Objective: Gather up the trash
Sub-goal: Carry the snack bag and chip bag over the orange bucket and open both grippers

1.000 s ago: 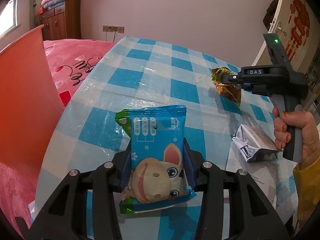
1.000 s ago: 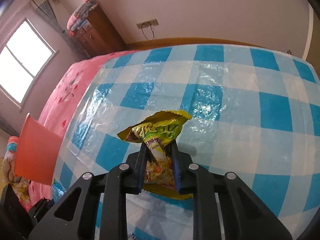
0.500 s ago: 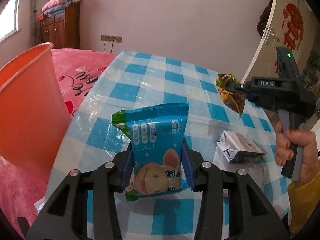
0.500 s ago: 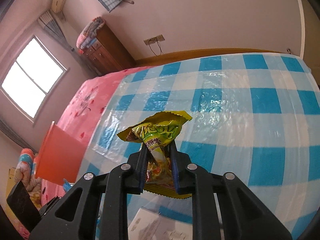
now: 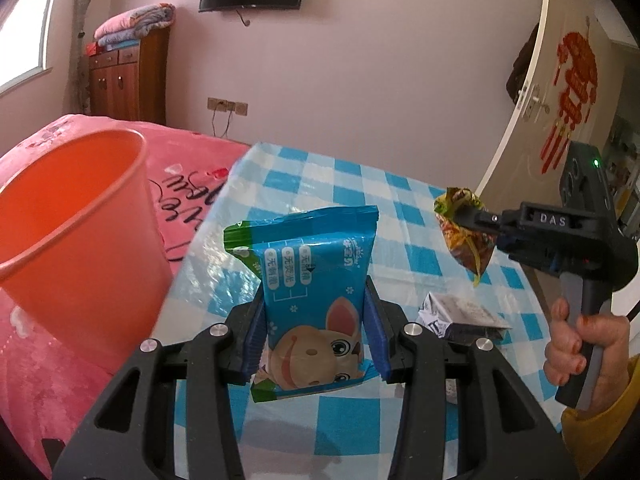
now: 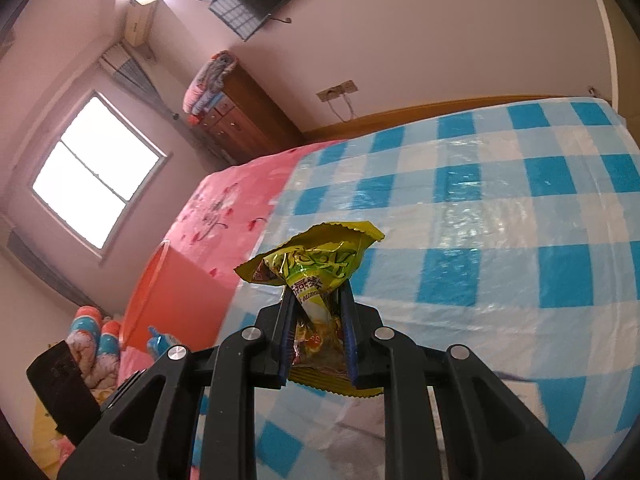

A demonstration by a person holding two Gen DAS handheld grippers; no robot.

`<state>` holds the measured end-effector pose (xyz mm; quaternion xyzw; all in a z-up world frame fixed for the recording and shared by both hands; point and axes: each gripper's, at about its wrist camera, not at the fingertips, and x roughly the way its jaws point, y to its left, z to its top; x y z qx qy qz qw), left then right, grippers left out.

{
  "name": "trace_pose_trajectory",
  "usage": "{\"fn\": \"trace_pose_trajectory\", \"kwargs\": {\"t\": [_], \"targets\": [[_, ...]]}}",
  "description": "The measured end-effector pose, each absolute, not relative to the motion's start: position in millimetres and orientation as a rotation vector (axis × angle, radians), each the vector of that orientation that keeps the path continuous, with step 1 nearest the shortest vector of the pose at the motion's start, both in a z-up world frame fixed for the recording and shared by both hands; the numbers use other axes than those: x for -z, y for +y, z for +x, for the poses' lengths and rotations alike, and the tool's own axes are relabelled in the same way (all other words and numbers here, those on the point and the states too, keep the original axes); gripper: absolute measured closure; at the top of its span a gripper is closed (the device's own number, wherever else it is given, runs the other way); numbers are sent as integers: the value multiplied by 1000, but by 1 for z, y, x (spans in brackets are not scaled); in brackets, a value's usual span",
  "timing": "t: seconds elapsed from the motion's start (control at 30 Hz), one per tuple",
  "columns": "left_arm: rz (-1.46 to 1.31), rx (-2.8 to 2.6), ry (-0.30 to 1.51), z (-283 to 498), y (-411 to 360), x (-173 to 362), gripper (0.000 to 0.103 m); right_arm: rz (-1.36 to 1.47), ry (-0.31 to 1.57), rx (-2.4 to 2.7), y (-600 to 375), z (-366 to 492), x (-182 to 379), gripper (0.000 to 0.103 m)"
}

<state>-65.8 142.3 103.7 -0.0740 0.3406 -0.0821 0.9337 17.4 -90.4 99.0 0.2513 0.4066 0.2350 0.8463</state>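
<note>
My left gripper (image 5: 316,300) is shut on a blue snack packet (image 5: 312,280) with a cartoon animal, held above the blue checked table (image 5: 332,176). My right gripper (image 6: 316,300) is shut on a crumpled yellow-green wrapper (image 6: 316,264), also lifted above the table; in the left wrist view it (image 5: 470,216) holds that wrapper (image 5: 460,232) to the right. An orange bin (image 5: 68,232) stands to the left of the table, open top showing; it also shows in the right wrist view (image 6: 172,296).
A crumpled white and black carton (image 5: 460,316) lies on the table at right. A pink bed (image 5: 192,176) lies behind the bin. A wooden cabinet (image 5: 128,80) stands by the far wall. A door (image 5: 560,92) is at right.
Both grippers have risen with their packets. The orange bin's open top has come into the left wrist view, and the right gripper has come nearer the left side.
</note>
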Motion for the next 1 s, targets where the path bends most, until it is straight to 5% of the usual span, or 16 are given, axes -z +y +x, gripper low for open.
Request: {"fn": "trace_pose_trajectory", "kwargs": {"t": [0.6,1.0], "targets": [[-211,32,521,-87,228,-165,58,449,798,-735,32,16,-171,82],[-275,-134,524,-69,308,-159,58,395,803,-925,148,36,-193,81]]}}
